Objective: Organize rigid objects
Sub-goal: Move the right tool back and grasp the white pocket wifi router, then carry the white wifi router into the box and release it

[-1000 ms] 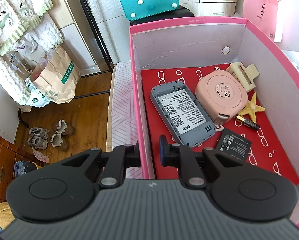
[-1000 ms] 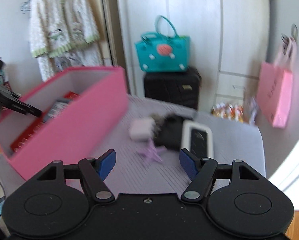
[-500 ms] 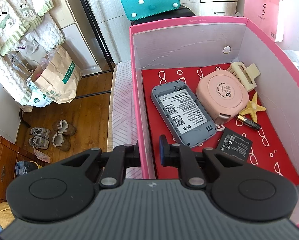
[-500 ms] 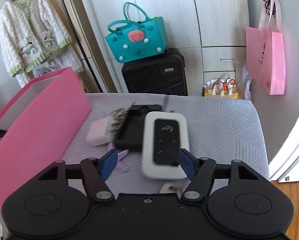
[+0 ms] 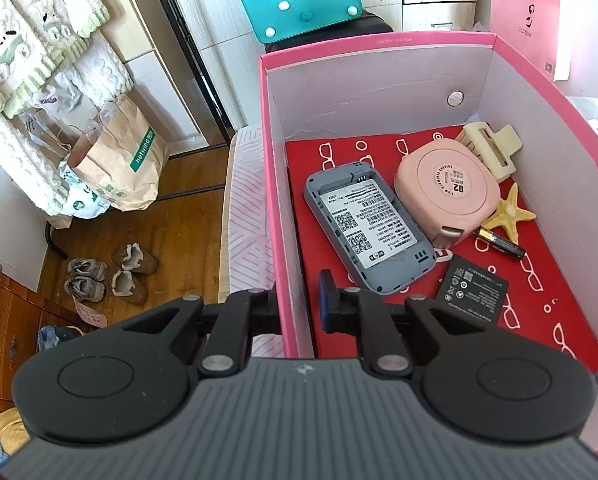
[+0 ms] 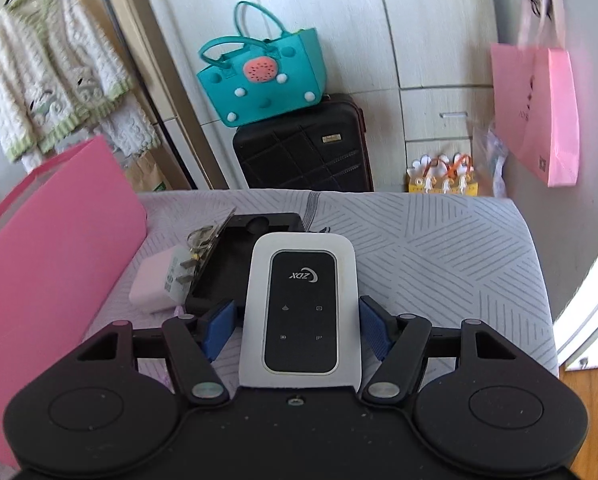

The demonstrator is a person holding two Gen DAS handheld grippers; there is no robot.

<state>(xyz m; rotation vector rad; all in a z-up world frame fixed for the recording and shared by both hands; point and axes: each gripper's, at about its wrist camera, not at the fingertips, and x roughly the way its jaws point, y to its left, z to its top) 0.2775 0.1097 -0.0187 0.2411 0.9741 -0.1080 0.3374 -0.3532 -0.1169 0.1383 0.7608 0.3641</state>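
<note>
Left hand-held gripper (image 5: 295, 308): jaws clamped on the near wall of the pink box (image 5: 379, 80), one finger outside, one inside. It steadies the box.

Right hand-held gripper (image 6: 293, 330): jaws apart, straddling the white router (image 6: 301, 312). The blue pads (image 6: 219, 326) stand just off its long edges; neither looks to be pressing.

The router lies face up on the bed (image 6: 439, 248), its far end resting on a black case (image 6: 235, 268). Keys (image 6: 205, 236) and a pink plug (image 6: 159, 284) sit just beside it.

In the box already: grey shell (image 5: 369, 232), pink round case (image 5: 447, 188), hair clip (image 5: 491, 146), starfish (image 5: 509, 212), AA cell (image 5: 501, 242), flat battery (image 5: 473, 290).

Risks, as judged:
- Router is propped, not flat. Closing low could tip it or shove it along the case.
- Smooth, rounded edges; a grip near one end may let it pivot or slip out on lifting.
- Left pad is close to the case, and could catch it too.
- Soft bed gives under pressure.
- If the left grip loosens, the box could shift when the router goes in.
</note>
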